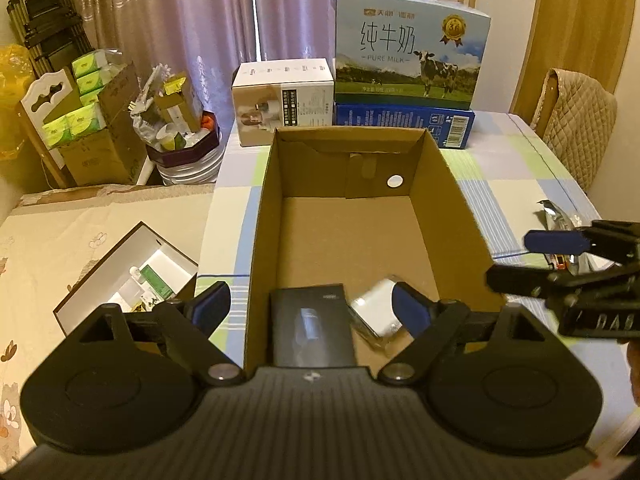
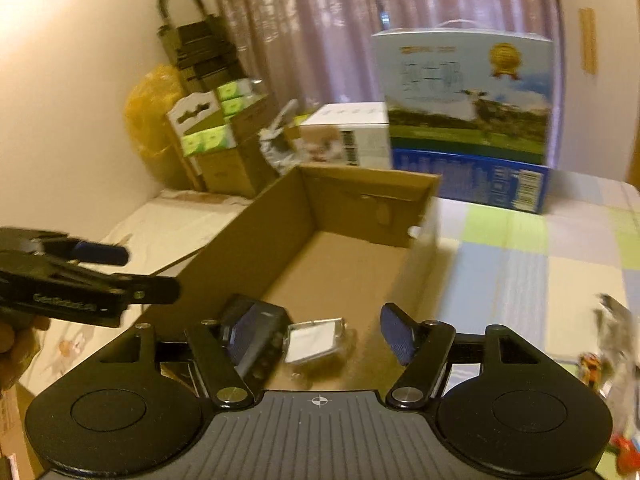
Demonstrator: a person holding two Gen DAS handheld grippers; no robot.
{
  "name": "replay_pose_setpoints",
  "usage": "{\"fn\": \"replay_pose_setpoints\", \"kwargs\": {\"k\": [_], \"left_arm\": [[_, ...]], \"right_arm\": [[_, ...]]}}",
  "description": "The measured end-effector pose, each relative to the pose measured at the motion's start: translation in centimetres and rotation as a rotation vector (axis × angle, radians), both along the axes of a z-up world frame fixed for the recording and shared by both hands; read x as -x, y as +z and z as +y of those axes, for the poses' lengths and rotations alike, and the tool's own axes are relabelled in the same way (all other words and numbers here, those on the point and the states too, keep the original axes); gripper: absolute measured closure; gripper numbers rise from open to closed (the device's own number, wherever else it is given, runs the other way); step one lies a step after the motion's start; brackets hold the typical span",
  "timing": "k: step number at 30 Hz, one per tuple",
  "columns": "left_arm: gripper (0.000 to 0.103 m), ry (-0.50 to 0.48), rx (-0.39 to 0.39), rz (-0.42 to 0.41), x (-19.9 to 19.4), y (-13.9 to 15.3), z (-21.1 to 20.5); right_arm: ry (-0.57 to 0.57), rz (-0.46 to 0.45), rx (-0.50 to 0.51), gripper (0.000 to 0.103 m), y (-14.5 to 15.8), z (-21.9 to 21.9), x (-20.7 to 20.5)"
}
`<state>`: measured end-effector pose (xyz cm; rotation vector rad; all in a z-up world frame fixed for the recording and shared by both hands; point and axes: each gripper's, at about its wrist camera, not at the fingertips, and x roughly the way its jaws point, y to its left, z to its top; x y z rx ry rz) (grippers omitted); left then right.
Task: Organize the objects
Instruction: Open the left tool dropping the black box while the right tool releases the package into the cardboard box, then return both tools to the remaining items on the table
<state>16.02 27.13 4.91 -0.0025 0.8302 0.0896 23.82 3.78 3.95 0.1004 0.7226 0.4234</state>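
An open cardboard box stands on the checked tablecloth. At its near end lie a black box and a white packet in clear wrap. My left gripper hangs open over the box's near rim, with nothing between its fingers. My right gripper comes in from the right beside the box. In the right wrist view, which is blurred, my right gripper is open above the black box and the white packet. The left gripper shows at the left edge. Silver foil packets lie on the table to the right.
Behind the cardboard box stand a white carton and a milk carton on a blue box. A quilted chair back is at the far right. An open white box lies on the left surface. Tissue packs and clutter fill the corner.
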Motion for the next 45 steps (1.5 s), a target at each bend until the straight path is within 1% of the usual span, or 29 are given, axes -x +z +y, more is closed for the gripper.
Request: {"fn": "replay_pose_setpoints", "kwargs": {"k": [3, 8, 10, 15, 19, 24, 26, 29, 36, 39, 45], "left_arm": [[0.018, 0.002, 0.016, -0.014, 1.3, 0.3, -0.7], [0.018, -0.005, 0.034, -0.038, 3.6, 1.0, -2.7], [0.016, -0.005, 0.039, -0.052, 4.5, 1.4, -3.6], [0.015, -0.03, 0.059, -0.083, 6.5, 2.3, -6.9], [0.011, -0.058, 0.093, -0.106, 8.0, 2.7, -10.1], [0.006, -0.097, 0.15, -0.104, 9.3, 2.0, -14.0], [0.004, -0.109, 0.174, -0.096, 9.6, 1.5, -15.5], [0.002, -0.129, 0.184, -0.078, 9.7, 0.7, -17.7], [0.001, -0.172, 0.157, -0.042, 9.3, -1.0, -22.1], [0.001, -0.182, 0.16, -0.029, 8.9, -1.6, -23.4], [0.001, -0.206, 0.146, -0.013, 7.6, -2.2, -25.8]], "right_arm": [[-0.028, 0.002, 0.008, 0.038, 0.1, -1.6, 2.0], [-0.108, 0.005, 0.008, 0.038, -0.1, -5.2, 6.6], [-0.142, 0.014, 0.008, 0.038, -0.2, -6.6, 8.5], [-0.228, 0.023, 0.02, 0.038, -0.3, -10.2, 13.2], [-0.293, 0.013, 0.041, 0.038, 0.2, -13.2, 16.8], [-0.366, -0.008, 0.09, 0.038, 0.9, -16.8, 20.4], [-0.402, -0.011, 0.092, 0.038, 1.1, -18.4, 21.5], [-0.461, -0.009, 0.086, 0.038, 1.4, -20.8, 22.6], [-0.568, -0.012, 0.096, 0.038, 2.1, -25.8, 24.0], [-0.58, -0.007, 0.096, 0.038, 2.3, -27.7, 24.0], [-0.533, 0.013, 0.125, 0.038, 2.2, -30.6, 22.9]]}}
